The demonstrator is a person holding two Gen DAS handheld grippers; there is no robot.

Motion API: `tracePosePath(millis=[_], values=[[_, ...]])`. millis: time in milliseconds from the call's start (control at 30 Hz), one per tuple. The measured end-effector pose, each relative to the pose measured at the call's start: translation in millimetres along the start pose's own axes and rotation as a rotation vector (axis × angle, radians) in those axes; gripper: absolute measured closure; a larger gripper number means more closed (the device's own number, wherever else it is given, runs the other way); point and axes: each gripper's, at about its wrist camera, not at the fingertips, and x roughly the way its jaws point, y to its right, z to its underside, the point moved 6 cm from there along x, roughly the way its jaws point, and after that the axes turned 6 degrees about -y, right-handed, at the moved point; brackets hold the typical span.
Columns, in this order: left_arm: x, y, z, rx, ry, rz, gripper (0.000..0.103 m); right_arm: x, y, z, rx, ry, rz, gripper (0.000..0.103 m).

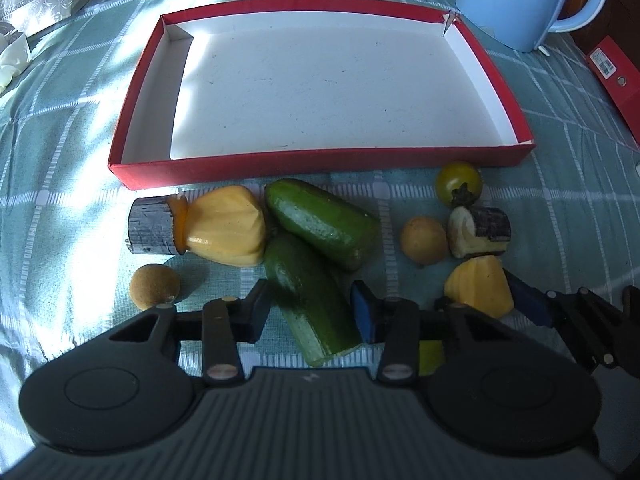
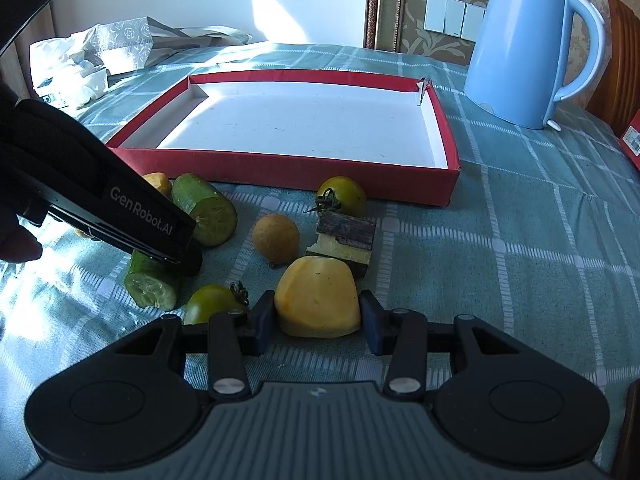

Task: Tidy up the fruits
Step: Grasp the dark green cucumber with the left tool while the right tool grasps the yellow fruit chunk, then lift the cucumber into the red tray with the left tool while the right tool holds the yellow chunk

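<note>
Widest of all, a checked tablecloth (image 1: 60, 160), patched with sun and glare. On it a shallow red box (image 1: 320, 168), white-floored and holding nothing yet, set just behind the scattered fruit, very likely as the place to gather it. Behind the box's right corner a blue kettle (image 2: 516, 52), no part of the job, its top cut off in the left wrist view. Nearer, the left gripper (image 1: 312, 314), tipped steeply down and clamped across the near cucumber piece (image 1: 304, 292), pads against both green flanks, probably so as to lift it clear of the far cucumber piece (image 1: 320, 222) lying against it. Beside it the right gripper (image 2: 318, 320), closed on a peeled yellow chunk (image 2: 318, 298), one pad tight on each side (lifted or resting on the cloth, impossible to say). Both pieces well short of the box. Loose around them: a ribbed yellow piece (image 1: 224, 232) on a grey stub, a dark-skinned slice (image 1: 480, 232), a green tomato (image 1: 458, 180) close to the box wall, two small round brownish fruits (image 1: 154, 286) (image 1: 424, 240). Middle of the near cucumber piece masked by the left gripper's body in the right wrist view; a second green tomato (image 2: 212, 304) half hidden behind a finger linkage; of the person, only a dark fingertip at the frame edge.
</note>
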Motion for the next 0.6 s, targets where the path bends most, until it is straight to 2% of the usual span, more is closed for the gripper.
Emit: tracePosePath(millis=[400,600], values=[[-9,-5,16,0.013,0.047,0.049,0.072,-3,3,4,0.021,0.022,-0.010,0.060],[-16,-11,28,0.036,0.074,0.049,0.073,-7,3,7,0.019,0.039,0.002,0.060]])
